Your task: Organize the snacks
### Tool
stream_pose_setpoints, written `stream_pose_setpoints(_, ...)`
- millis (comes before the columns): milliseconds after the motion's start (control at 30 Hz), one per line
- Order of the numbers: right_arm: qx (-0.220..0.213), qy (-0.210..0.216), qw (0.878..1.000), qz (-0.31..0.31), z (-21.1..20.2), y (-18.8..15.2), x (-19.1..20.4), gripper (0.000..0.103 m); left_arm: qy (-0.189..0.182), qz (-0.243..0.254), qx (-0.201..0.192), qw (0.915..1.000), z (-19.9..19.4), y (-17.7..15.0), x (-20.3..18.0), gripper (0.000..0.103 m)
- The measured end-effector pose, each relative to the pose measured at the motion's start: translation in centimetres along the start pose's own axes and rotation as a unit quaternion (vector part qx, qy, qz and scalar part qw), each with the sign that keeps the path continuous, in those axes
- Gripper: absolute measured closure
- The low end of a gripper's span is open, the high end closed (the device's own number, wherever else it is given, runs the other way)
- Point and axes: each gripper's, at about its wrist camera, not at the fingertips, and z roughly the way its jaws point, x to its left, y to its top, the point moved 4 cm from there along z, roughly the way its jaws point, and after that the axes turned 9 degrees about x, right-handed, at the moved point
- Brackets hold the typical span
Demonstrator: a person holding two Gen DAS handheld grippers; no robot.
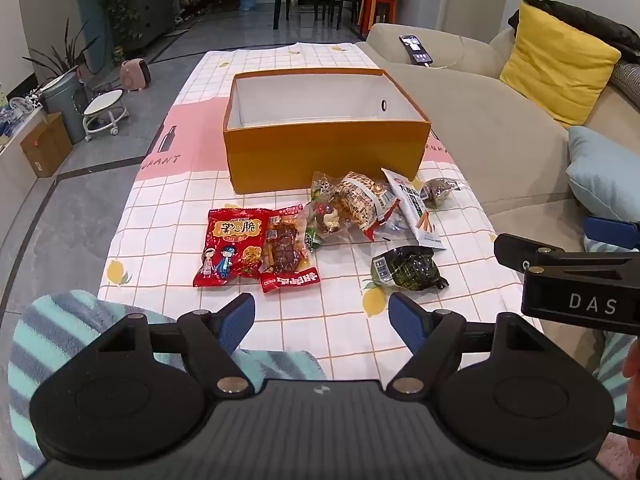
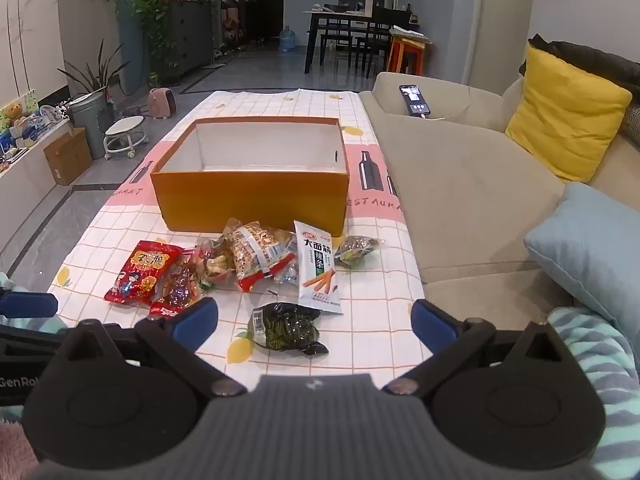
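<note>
Nearest the right wrist camera, the right hand-held gripper (image 2: 314, 322) is held spread wide with nothing between its blue pads, angled down over the near edge of the tabletop (image 2: 372, 332). Just beyond its fingertips lies a dark green packet (image 2: 286, 326), apart from the other snacks. The left hand-held gripper (image 1: 322, 314) is likewise wide open and empty, with a red packet (image 1: 230, 246) and a clear-fronted meat snack (image 1: 286, 254) lying beyond it to the left.

Farther off, a loose heap of snacks is seen: a patterned bag (image 2: 258, 254) resting on smaller wrapped pieces, a white stick-snack packet (image 2: 318, 268) leaning against its right side, and a small dark packet (image 2: 356, 250) at the far right. Behind them stands the orange box (image 2: 248, 196), open and apparently empty.

No packet has yet been taken, so the step in hand is judged to be the first pick. The dark green packet would best be chosen by the right hand-held gripper, since it lies alone and close. It should be approached from above, with the pads set across its narrower width and closed gently, as the wrapper looks slippery and the contents soft. It should be lifted clear of the box's near wall before being released inside. The heap is better left until the isolated packets are cleared, so that nothing is dragged off the tabletop.
</note>
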Motion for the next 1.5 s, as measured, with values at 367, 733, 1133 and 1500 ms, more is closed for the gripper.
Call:
stream_pose_setpoints(367,0.005,-0.003,1.0,-0.002,0.49,-0.13,0.2,0.004,-0.013,0.002,0.004,0.9999,-0.6,-0.13,0.01,0.015)
stream_pose_setpoints(733,0.008,-0.008,1.0,-0.008,0.25,-0.07,0.28,0.004,-0.017,-0.009,0.001,0.9998,-0.3,0.02,-0.16,0.015)
stream_pose_setpoints(1133,0.011,-0.008,1.0,-0.008,0.32,-0.12,0.27,0.004,-0.02,-0.008,0.001,0.9998,-0.29,-0.01,-0.35,0.015)
stream_pose_setpoints(1500,0.014,-0.008,1.0,-0.005,0.37,-0.09,0.17,0.004,-0.019,-0.014,0.005,0.9997,0.07,-0.17,0.11,0.015)
